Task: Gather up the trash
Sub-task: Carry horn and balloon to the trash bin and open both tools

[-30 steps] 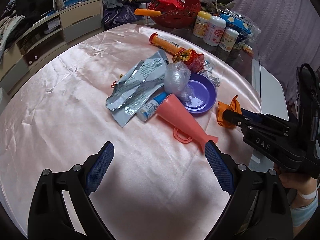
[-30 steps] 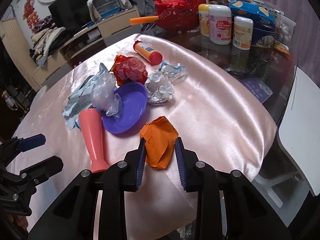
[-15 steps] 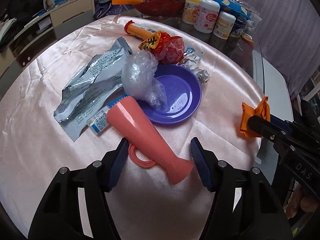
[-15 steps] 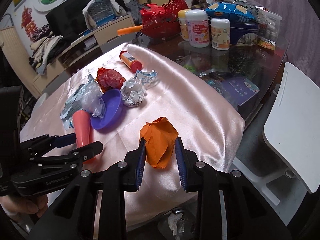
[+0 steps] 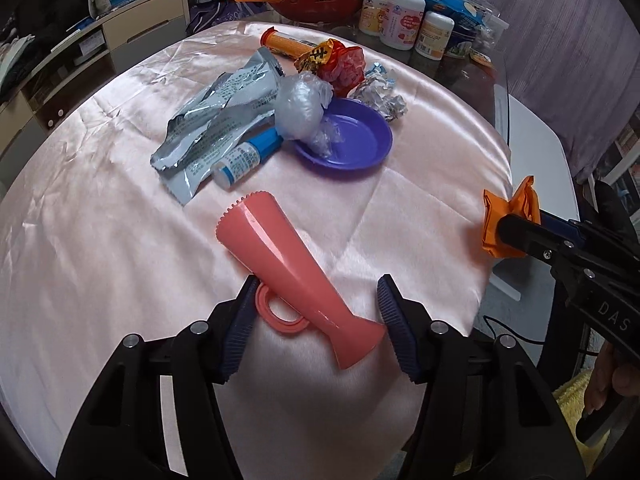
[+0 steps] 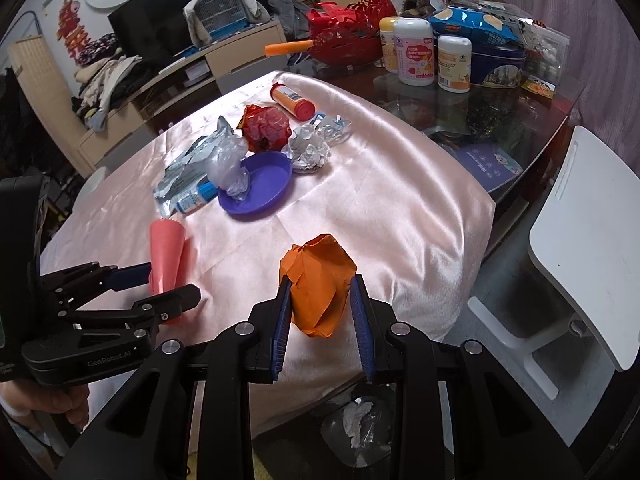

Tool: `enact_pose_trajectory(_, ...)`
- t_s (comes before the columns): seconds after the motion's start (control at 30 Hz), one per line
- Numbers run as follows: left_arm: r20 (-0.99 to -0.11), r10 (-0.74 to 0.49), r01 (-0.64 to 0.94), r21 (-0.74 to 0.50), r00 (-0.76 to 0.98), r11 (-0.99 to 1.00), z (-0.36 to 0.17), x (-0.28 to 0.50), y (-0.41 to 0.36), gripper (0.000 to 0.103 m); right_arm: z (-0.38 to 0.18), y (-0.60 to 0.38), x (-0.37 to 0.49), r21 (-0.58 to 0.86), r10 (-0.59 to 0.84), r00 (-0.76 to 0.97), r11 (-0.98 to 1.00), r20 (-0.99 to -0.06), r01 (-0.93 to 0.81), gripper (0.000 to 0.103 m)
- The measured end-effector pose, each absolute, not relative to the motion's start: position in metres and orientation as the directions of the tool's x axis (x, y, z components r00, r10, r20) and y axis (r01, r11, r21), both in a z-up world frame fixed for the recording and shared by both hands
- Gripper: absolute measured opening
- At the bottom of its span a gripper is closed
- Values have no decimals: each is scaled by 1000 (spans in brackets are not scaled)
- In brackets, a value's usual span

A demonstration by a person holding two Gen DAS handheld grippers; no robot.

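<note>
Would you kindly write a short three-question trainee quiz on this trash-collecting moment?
1. True or false: the right gripper holds an orange paper wad.
2. What rests in the purple dish? A) crumpled clear plastic B) a foil ball C) a bottle
3. Name the thing between the left gripper's fingers.

Key: 1 true; 2 A, the clear plastic; 3 the pink cone-shaped cup.

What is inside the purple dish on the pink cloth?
A crumpled clear plastic wad sits at the purple dish's rim, partly inside. The rest of the dish looks bare; anything under the wad is hidden.
</note>
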State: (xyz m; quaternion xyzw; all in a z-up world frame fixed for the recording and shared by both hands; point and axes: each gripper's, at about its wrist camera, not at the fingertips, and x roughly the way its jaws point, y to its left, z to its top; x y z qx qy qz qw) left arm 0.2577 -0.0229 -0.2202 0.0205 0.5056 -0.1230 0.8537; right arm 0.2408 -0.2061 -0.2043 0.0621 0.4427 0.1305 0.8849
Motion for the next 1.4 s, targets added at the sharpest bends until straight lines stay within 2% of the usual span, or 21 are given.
enact_pose_trajectory(0.37,-850,-252,303,-115,463,946,-198,180,-42,57,-189,-222,167,164,222,590,975,-777,-151,30)
enact_pose_trajectory(0.7,-858,-352,401,-193,373,896,-218,129,-79,57,-212,-260,113,131,137,565,990,-813,-51,30)
enact_pose_trajectory(1.07,-897,-358,461,-210,260,862,-268,110,-120,57,-250,-283,87,232,185,504,972,-843,30,30)
enact_pose_trajectory(1.4,-908,-344,458,-207,239,864,-279,116,-131,58,-256,-283,94,261,210,496,965,-843,35,34)
